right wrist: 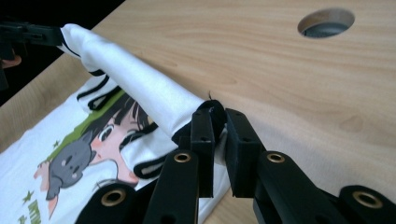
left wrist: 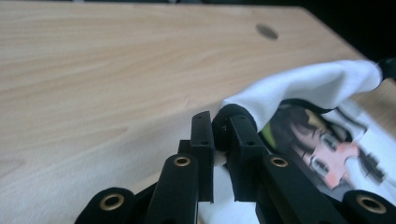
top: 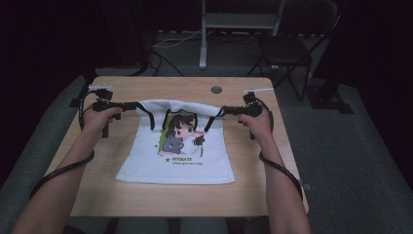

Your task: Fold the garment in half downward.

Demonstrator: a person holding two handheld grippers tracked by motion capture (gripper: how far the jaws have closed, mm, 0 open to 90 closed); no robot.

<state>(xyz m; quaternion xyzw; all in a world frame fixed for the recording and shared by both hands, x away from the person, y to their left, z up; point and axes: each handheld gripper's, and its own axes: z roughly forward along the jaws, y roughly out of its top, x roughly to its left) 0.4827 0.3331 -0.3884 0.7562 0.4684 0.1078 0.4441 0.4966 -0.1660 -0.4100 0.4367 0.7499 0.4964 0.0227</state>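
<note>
T-shirt (top: pixel 178 151) cloth is pinched at both ends of its far edge: the left gripper (top: pixel 138 106) is clamped on one black-trimmed corner, and the right gripper (top: pixel 218 111) is clamped on the other, jaws nearly together on the fabric. Between them the white edge is lifted and rolled forward over the printed cartoon figure (top: pixel 182 134), while the lower part of the shirt lies flat on the wooden table (top: pixel 253 190). By the look of it, a fold toward the near hem is only begun; the raised edge has yet to be carried across and laid down. No containers are seen on the table; a round hole (top: pixel 216 89) is set in its far side.
</note>
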